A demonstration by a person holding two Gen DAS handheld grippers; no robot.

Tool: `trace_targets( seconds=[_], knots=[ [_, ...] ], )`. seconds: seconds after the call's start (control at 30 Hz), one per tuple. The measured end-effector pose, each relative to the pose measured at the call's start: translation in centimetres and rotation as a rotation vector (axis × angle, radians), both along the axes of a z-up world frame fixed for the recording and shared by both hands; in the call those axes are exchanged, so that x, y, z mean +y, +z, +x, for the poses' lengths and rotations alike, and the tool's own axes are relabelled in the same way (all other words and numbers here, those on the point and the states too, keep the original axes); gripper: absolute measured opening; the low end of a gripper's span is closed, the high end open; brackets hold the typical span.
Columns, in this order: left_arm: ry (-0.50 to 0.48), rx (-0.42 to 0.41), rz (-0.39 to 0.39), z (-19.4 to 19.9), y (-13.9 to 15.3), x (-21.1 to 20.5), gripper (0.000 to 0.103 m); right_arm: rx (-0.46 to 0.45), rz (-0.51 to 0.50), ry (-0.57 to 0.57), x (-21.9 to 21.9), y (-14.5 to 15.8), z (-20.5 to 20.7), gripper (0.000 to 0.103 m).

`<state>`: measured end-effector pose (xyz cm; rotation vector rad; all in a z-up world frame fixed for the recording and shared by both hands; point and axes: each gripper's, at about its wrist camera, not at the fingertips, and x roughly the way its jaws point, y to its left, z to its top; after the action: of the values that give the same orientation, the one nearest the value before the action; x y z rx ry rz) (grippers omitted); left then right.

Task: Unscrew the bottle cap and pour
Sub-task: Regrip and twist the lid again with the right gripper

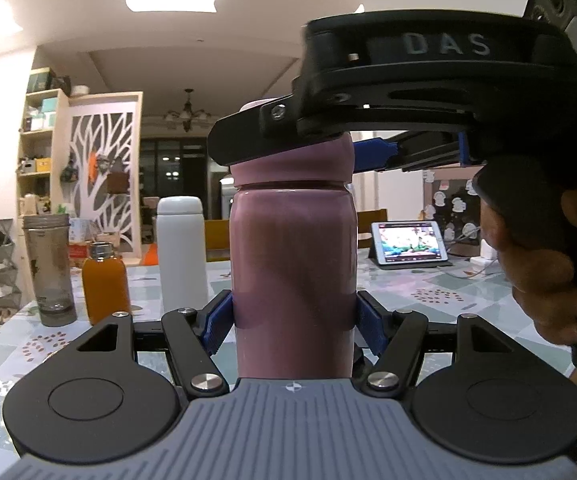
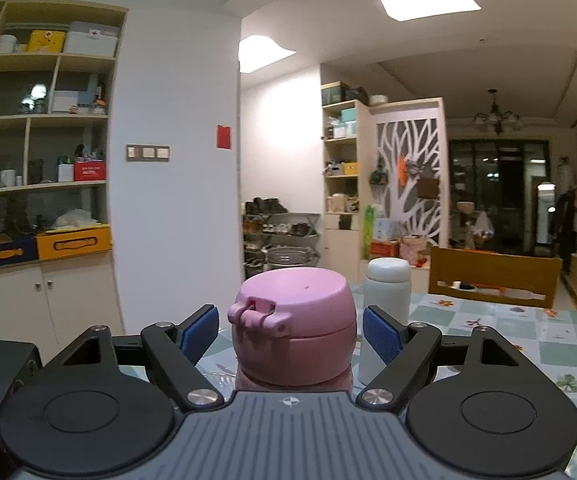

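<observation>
The left tool (image 1: 292, 316) is nearest in its own view, its blue pads (image 1: 218, 322) pressed against both sides of the pink bottle (image 1: 292, 256), clamped low on the body. The bottle stands upright, well in from the bench's edges. Above it the right tool's black frame crosses the top of that view at cap height, with a hand (image 1: 536, 268) wrapped around its grip.

The right wrist view shows what the left cannot: the pink cap (image 2: 294, 324) from above, with its hinge and latch facing the camera, sitting on the bottle between the right tool (image 2: 291, 334)'s blue pads (image 2: 382, 334). A narrow gap shows on each side, so the fingers stand apart around the cap, not touching it.

Only the left view takes in the orange bottle (image 1: 104, 284), the clear tumbler (image 1: 50, 272) toward the bench's left edge, and a tablet (image 1: 410, 244) lit toward the far right. The white flask (image 1: 180, 252) stands just behind the pink bottle.

The bench (image 2: 528, 340) wears a green-and-white checked cloth with leaf prints. Beyond its far edge are wooden chair backs, open shelving, a shoe rack, a white tree-pattern screen and a chandelier.
</observation>
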<state>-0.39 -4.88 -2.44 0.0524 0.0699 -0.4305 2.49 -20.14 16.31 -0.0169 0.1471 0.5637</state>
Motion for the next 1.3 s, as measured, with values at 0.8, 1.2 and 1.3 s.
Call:
trace_targets(
  seconds=[0.8, 1.2, 1.3],
  knots=[
    [-0.028, 0.014, 0.006, 0.4, 0.3, 0.7, 0.067, 0.017, 0.028, 0.081, -1.7, -0.9, 0.4, 0.066],
    [-0.126, 0.03, 0.021, 1.3, 0.3, 2.0, 0.067, 0.007, 0.009, 0.252, -4.0, 0.4, 1.9, 0.065],
    [-0.144, 0.031, 0.023, 1.4, 0.2, 2.2, 0.067, 0.005, 0.007, 0.28, -4.4, 0.8, 2.3, 0.065]
  ],
)
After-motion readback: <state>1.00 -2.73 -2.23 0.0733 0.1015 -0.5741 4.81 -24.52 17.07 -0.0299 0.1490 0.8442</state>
